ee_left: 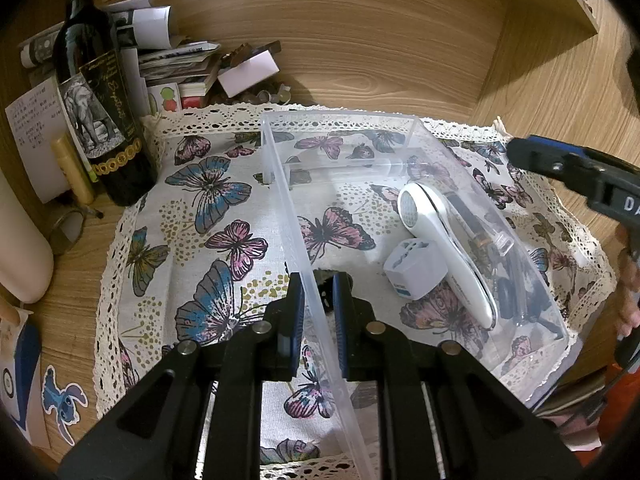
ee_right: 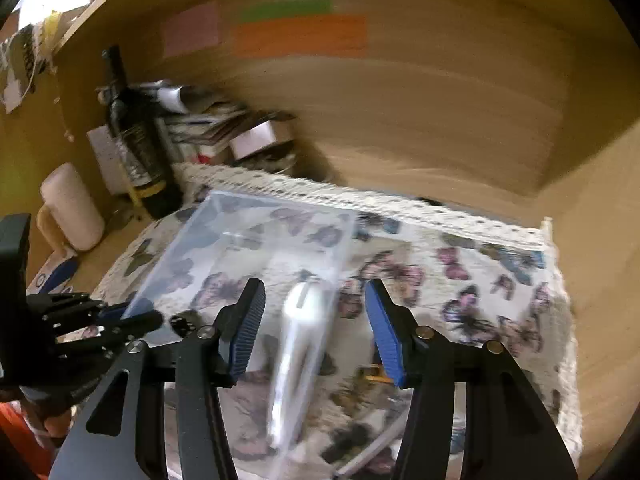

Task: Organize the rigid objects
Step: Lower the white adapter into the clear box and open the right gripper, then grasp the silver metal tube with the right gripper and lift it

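Observation:
A clear plastic box (ee_left: 280,184) stands on the butterfly cloth (ee_left: 216,208). My left gripper (ee_left: 318,292) is shut on the box's near left wall, one finger on each side. Inside the box lie a white handheld device (ee_left: 440,240), a white plug adapter (ee_left: 416,272) and dark items (ee_left: 520,292) by the right wall. My right gripper (ee_right: 316,320) is open and empty above the box (ee_right: 240,240), over the white device (ee_right: 300,340); that view is blurred. The right gripper also shows at the right edge of the left wrist view (ee_left: 560,164).
A dark wine bottle (ee_left: 96,92) stands at the cloth's back left, beside a yellow tube (ee_left: 72,168) and a stack of papers and small boxes (ee_left: 192,68). A cream cylinder (ee_left: 20,248) lies at the left. Wooden walls enclose the back and right.

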A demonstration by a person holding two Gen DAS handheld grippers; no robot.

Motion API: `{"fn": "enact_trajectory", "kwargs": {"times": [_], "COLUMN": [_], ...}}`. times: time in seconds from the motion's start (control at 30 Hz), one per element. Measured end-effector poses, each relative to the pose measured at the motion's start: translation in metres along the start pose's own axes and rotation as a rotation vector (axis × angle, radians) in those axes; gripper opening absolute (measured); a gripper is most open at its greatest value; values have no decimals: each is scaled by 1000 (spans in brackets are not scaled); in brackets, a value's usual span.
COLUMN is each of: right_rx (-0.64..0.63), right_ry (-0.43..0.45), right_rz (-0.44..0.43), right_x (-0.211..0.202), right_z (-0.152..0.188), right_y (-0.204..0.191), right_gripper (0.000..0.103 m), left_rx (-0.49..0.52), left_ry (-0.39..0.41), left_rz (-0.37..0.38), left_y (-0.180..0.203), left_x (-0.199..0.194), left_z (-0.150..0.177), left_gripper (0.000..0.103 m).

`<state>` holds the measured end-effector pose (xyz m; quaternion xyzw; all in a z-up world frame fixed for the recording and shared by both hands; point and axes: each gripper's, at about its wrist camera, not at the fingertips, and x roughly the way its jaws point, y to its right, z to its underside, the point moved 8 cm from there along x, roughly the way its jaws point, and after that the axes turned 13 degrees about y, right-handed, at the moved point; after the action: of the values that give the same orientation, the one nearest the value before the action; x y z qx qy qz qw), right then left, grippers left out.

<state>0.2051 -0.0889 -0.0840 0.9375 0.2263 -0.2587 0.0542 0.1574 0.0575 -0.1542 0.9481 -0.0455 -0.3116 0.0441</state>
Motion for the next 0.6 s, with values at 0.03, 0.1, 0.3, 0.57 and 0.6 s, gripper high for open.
{"fn": "enact_trajectory", "kwargs": {"times": [0.03,0.1,0.3,0.57,0.6], "right_rx": [6,21,77,171,180], "right_ry": [4,5,-69,-180,-199], "right_rz": [12,42,111,170,165], "right_x": [-3,-8,-7,1,2], "right_z": [0,4,36,94,101], "right_y": [5,17,49,74,74], "right_gripper": [52,54,54,54,53], "left_rx": [-1,-1,0,0,0], "left_ry": [0,0,1,0,0], "left_rz": [0,0,0,1,1], "left_y": [0,0,0,0,0], "left_x": [0,0,0,0,0], "left_z": [0,0,0,0,0], "left_gripper": [13,13,13,13,13]}}
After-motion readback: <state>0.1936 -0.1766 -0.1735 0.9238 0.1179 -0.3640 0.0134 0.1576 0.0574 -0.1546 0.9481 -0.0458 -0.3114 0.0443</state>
